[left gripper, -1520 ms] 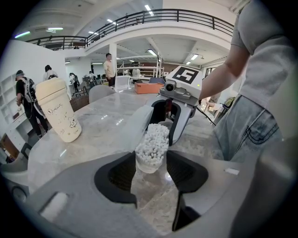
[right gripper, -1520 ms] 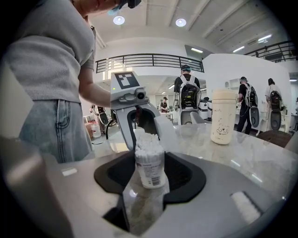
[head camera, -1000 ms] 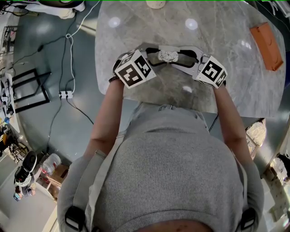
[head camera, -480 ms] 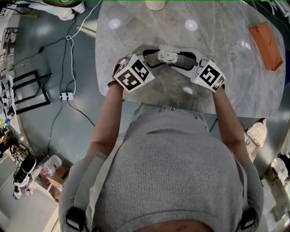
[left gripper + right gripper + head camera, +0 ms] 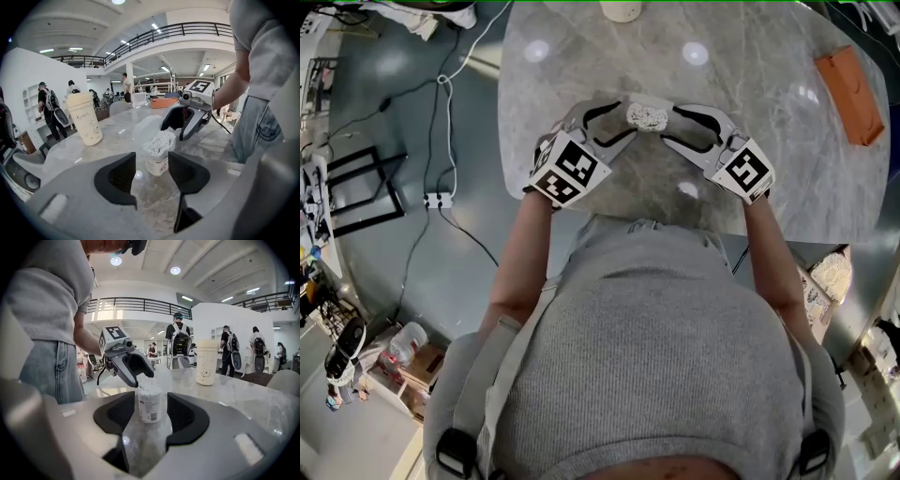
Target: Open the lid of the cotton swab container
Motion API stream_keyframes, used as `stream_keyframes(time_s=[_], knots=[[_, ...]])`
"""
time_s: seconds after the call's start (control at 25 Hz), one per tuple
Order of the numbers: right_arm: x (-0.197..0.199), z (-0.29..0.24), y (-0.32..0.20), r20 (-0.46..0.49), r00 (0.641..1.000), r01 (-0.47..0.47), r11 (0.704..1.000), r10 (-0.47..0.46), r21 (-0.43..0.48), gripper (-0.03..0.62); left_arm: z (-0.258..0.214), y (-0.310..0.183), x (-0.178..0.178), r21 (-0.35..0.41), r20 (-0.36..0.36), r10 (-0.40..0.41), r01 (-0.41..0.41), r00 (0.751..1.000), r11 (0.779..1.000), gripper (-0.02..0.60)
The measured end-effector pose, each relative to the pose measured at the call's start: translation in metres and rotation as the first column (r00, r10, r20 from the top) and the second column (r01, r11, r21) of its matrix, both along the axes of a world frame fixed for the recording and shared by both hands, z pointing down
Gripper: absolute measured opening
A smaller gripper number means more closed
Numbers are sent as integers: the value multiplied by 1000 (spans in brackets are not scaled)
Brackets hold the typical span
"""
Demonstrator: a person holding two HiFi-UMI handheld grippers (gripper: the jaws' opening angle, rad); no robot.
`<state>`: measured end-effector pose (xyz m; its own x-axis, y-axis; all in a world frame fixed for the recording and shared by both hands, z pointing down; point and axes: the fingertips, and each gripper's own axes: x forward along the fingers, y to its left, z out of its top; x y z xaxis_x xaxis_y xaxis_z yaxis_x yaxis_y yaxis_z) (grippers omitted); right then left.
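Observation:
The cotton swab container [image 5: 648, 114] stands upright on the marble table [image 5: 572, 56], its white swab heads showing at the top. A clear lid seems to stand open on its far side, but I cannot be sure. My left gripper [image 5: 630, 118] is open just left of it; in the left gripper view the container [image 5: 158, 154] sits at the jaw tips with a gap beside it. My right gripper [image 5: 669, 123] faces it from the right, its jaws opening. There the container [image 5: 149, 405] stands free between the pads [image 5: 186, 417].
A cream tumbler [image 5: 622, 8] stands at the table's far edge, also seen as a tumbler [image 5: 85, 118] in the left gripper view. An orange flat object [image 5: 853, 94] lies far right. The table's near edge runs just behind both grippers. People stand in the background.
Both grippers have drawn back and apart from the container, their marker cubes lower and farther out. The right jaws have widened. The container has stayed in place.

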<state>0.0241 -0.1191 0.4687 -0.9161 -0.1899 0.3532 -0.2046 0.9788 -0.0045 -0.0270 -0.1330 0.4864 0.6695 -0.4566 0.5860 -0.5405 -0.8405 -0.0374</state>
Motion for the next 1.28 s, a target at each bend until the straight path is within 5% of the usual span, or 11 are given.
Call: stream_keyframes(time_s=[0.36,0.72,1.28], knots=[[15,-30,-7,152,977,-155,988,152,10,184,-30,-5,-13,104,-90,-119,128,989,986,181],[18,-67,-11,240,940,-260,965,243,44,113,-68,-11,-25,161,-255,-238,284,937,945,109],[19,-82,-16,260,914,-338,939,313,57,21,-90,-13,-24,205,-306,-227,297,925,933,20]])
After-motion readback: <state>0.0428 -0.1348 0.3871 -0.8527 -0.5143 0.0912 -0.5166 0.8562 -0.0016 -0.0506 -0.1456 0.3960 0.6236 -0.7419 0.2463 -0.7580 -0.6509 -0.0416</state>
